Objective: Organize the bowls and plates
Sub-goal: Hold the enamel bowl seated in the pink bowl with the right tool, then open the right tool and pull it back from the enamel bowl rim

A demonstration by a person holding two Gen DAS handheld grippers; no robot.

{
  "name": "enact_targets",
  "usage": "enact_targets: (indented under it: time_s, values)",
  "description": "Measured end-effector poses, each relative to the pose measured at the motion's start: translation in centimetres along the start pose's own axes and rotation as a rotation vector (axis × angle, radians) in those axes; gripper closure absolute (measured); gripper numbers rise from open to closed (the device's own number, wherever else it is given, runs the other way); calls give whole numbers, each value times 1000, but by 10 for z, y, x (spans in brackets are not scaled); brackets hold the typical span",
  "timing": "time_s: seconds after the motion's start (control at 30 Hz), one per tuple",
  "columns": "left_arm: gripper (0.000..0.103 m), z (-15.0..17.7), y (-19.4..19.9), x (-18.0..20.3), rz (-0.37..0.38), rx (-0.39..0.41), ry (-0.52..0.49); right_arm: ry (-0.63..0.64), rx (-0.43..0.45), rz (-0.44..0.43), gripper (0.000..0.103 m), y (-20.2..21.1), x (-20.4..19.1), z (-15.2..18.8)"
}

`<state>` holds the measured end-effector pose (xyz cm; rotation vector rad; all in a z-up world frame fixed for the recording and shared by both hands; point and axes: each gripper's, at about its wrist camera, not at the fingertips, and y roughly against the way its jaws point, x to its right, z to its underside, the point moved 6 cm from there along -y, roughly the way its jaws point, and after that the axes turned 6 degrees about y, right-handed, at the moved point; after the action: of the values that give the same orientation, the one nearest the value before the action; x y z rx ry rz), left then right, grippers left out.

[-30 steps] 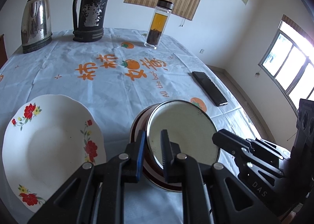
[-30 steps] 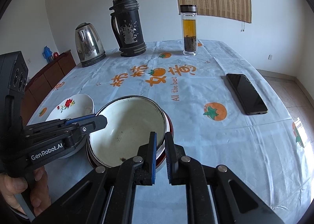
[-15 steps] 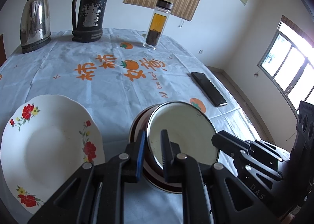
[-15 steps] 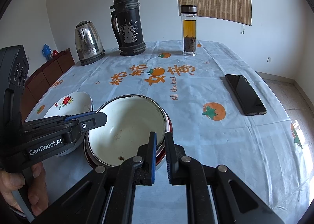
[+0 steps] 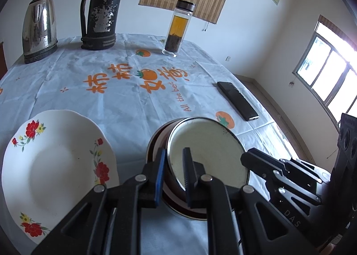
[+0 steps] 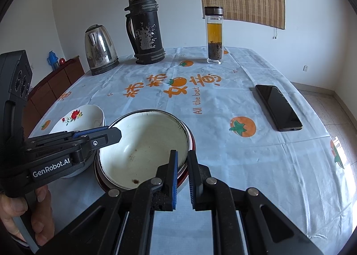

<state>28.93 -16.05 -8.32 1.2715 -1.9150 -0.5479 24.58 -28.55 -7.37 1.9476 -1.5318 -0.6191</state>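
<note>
Judging by its thin rolled rim and chipped edge, the white enamelled metal bowl (image 6: pixel 142 145) should be light, stiff and slick, so I would take it by the rim rather than the curved wall. It sits nested in a red-banded bowl (image 6: pixel 191 143) on the desk (image 6: pixel 234 165), just beside the white scalloped ceramic plate with red flowers (image 5: pixel 51 165), which looks breakable. My left tongs (image 5: pixel 174 165) pinch its rim on one side and my right tongs (image 6: pixel 182 176) pinch the rim opposite. Brown specks dirty the cream inside; the steel rim is worn.
</note>
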Motion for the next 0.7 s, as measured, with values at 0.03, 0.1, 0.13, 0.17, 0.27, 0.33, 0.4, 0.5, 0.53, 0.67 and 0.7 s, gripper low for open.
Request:
enact_targets:
  time_s: [0.03, 0.1, 0.13, 0.17, 0.27, 0.33, 0.4, 0.5, 0.53, 0.67, 0.7]
  values:
    - [90, 0, 0, 0, 1, 0, 0, 0, 0, 1, 92, 0, 0, 0]
    - [90, 0, 0, 0, 2, 1, -3, -3, 2, -1, 92, 0, 0, 0]
    - [90, 0, 0, 0, -2, 3, -8, -2, 2, 0, 92, 0, 1, 0]
    - [90, 0, 1, 0, -4, 4, -10, 1, 2, 2, 92, 0, 1, 0]
    - [90, 0, 1, 0, -5, 5, -12, 7, 2, 6, 92, 0, 1, 0]
    - [86, 0, 1, 1, -3, 5, -10, 7, 2, 6, 92, 0, 0, 0]
    - [80, 0, 1, 3, 9, 4, -10, 12, 2, 8, 92, 0, 0, 0]
    - [75, 1, 2, 7, 5, 9, -31, 31, 1, 13, 87, 0, -3, 0]
    - [74, 1, 2, 8, 5, 10, -33, 38, 2, 13, 85, 0, -4, -1]
    - [72, 1, 2, 7, 14, 10, -30, 45, 3, 13, 83, 0, -6, 0]
    - [72, 1, 2, 7, 15, 10, -30, 47, 3, 15, 82, 0, -7, 0]
